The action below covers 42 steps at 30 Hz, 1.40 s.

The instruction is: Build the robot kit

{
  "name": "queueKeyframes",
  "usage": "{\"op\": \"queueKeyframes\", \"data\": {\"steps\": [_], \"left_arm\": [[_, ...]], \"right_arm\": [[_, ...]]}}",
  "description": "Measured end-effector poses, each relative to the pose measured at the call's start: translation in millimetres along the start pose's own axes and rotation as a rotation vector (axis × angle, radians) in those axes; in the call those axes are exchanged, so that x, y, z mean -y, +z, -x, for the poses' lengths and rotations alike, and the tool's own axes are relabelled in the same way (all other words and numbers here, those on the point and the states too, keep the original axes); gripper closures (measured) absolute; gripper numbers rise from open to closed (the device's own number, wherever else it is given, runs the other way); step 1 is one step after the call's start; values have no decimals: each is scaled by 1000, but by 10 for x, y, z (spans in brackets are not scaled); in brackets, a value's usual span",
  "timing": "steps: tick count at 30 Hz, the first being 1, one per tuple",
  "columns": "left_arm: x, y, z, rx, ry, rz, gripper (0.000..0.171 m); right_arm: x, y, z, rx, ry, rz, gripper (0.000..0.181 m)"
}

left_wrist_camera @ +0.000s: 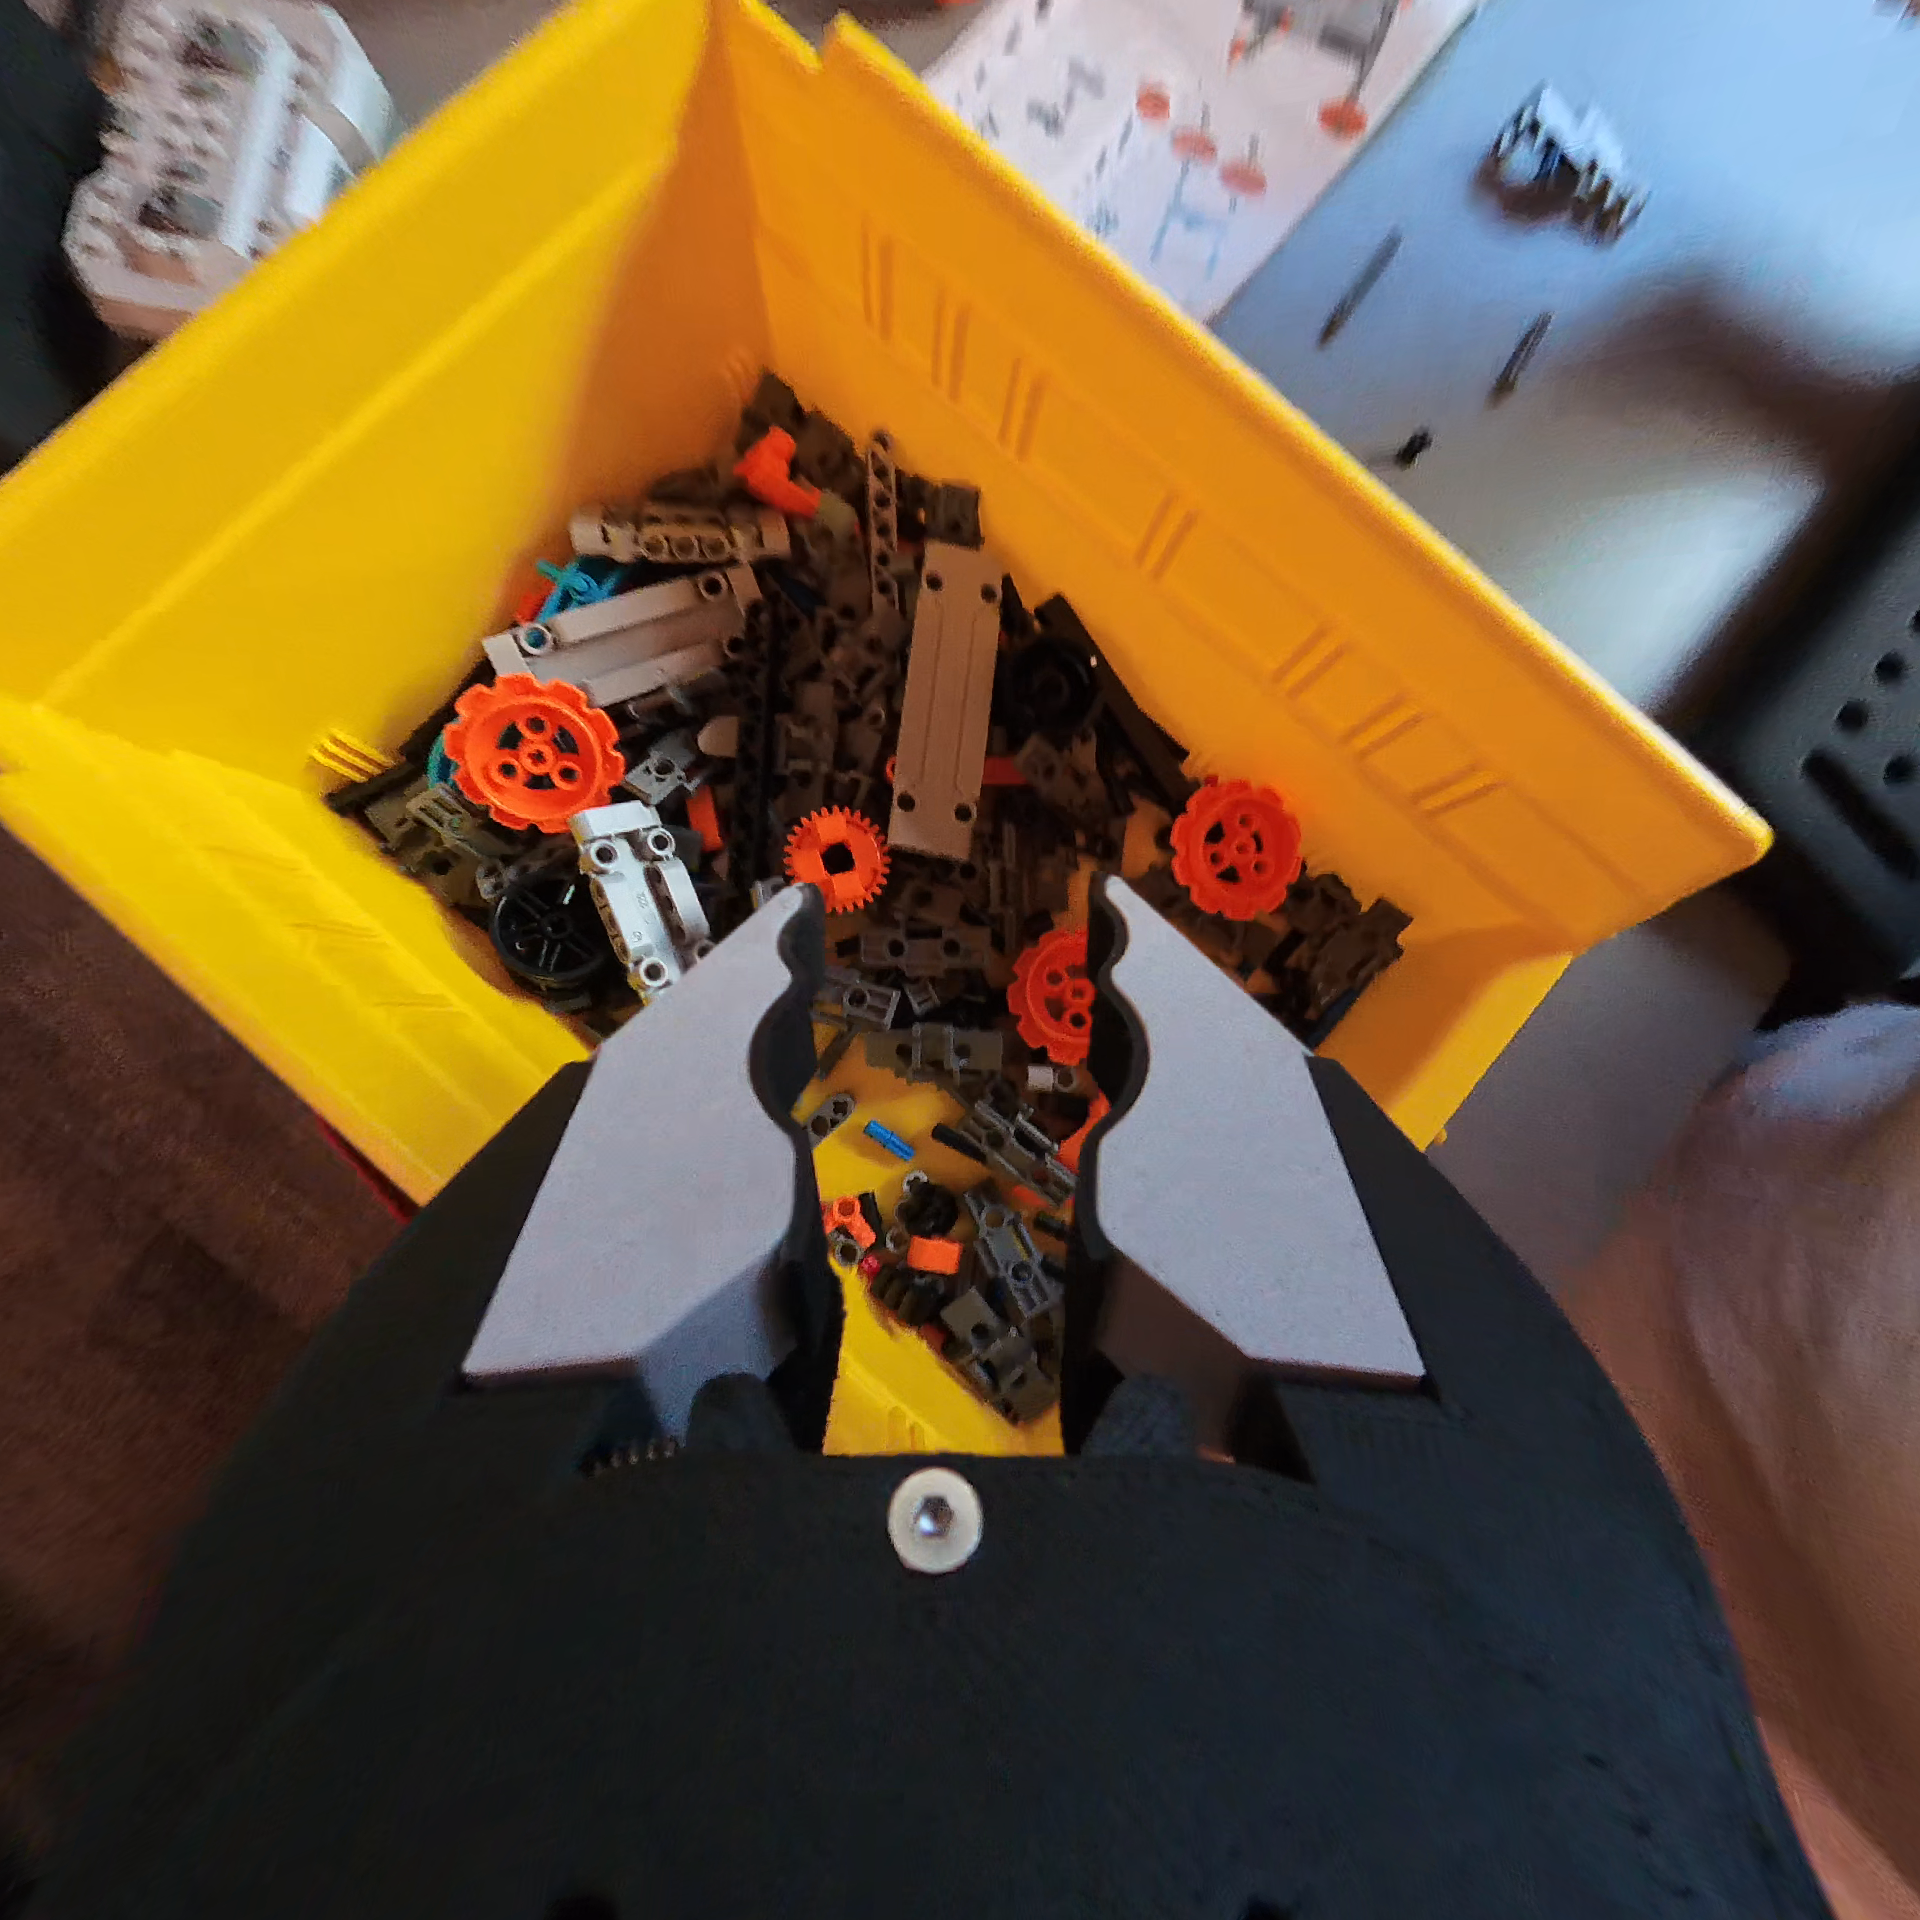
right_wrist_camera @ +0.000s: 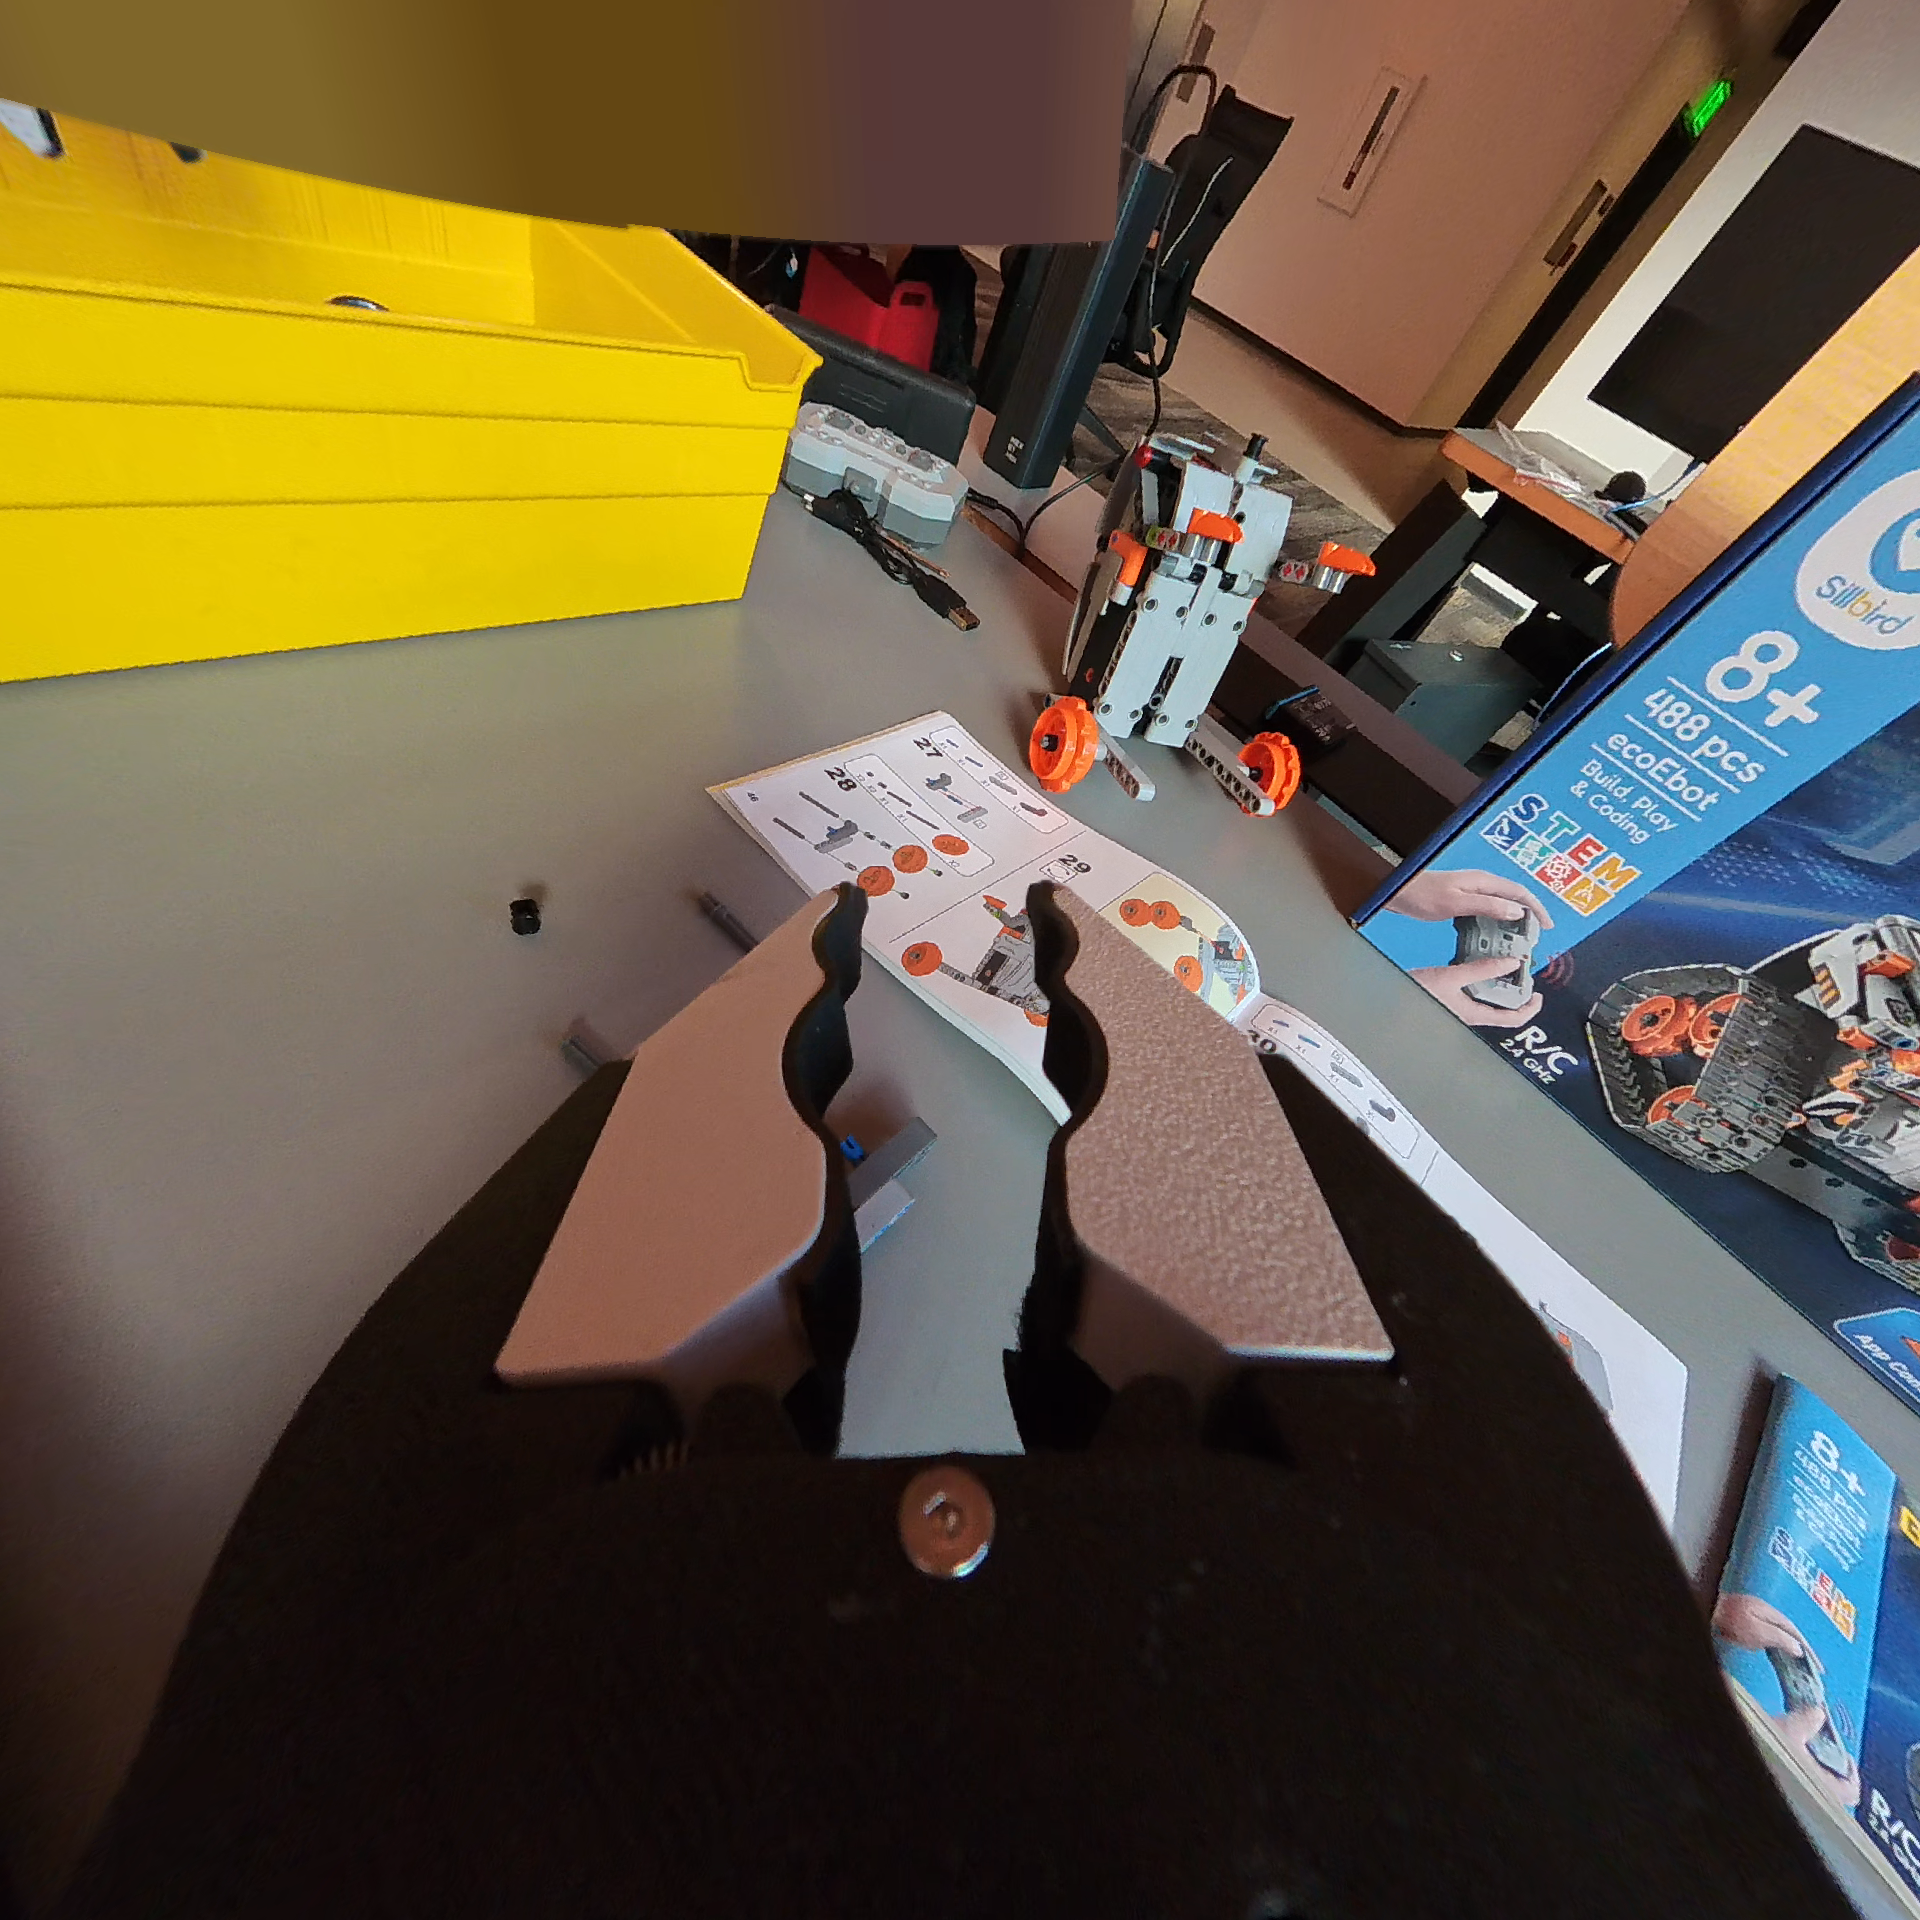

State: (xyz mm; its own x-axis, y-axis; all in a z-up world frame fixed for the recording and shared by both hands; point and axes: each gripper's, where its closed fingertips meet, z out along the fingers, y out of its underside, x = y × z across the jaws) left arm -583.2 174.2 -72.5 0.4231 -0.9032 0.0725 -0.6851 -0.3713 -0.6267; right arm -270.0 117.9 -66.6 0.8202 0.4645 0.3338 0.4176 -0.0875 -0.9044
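My left gripper [left_wrist_camera: 951, 899] is open and empty, held over a yellow bin [left_wrist_camera: 1143, 499] of loose building parts. The parts are mostly dark grey and black beams, with several orange toothed wheels [left_wrist_camera: 535, 753], an orange gear [left_wrist_camera: 836, 860] just past the left fingertip, and a long grey plate [left_wrist_camera: 945, 707]. My right gripper [right_wrist_camera: 945, 902] is open and empty, low over a grey table [right_wrist_camera: 312, 883]. Its tips point at an open instruction booklet [right_wrist_camera: 935, 831]. A small grey piece with a blue pin [right_wrist_camera: 883, 1164] lies on the table between its fingers.
A half-built white and orange wheeled model [right_wrist_camera: 1174, 623] stands beyond the booklet. The yellow bin [right_wrist_camera: 364, 468] sits at the table's left. A blue toy box [right_wrist_camera: 1714, 883] lies at the right. A small black part [right_wrist_camera: 526, 914], thin axles [right_wrist_camera: 727, 920] and a grey battery unit [right_wrist_camera: 873, 473] lie on the table. Left tips to right tips: about 35 cm. To the orange gear [left_wrist_camera: 836, 860]: left tips about 7 cm, right tips about 30 cm. The long grey plate [left_wrist_camera: 945, 707] is about 9 cm from my left fingertips and 25 cm from my right.
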Motion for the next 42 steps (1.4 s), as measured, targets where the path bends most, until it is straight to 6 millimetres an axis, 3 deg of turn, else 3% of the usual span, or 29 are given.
{"op": "queueKeyframes", "data": {"steps": [5,13,21,27,32,42], "left_arm": [[149,-138,60,69,5,-184,122],[363,-264,35,112,25,-374,100],[665,-654,59,245,111,-679,91],[633,-652,39,238,118,-678,74],[578,-652,2,231,115,-662,73],[512,-612,-16,228,114,-612,73]], "right_arm": [[10,-24,-6,-12,-8,9,150],[-5,-44,-48,-35,-5,25,150],[23,-79,-78,-54,-1,17,150],[4,-76,-99,-58,12,21,150],[-15,-87,-149,-81,29,27,151],[-166,-310,-613,-263,219,47,168]]}}
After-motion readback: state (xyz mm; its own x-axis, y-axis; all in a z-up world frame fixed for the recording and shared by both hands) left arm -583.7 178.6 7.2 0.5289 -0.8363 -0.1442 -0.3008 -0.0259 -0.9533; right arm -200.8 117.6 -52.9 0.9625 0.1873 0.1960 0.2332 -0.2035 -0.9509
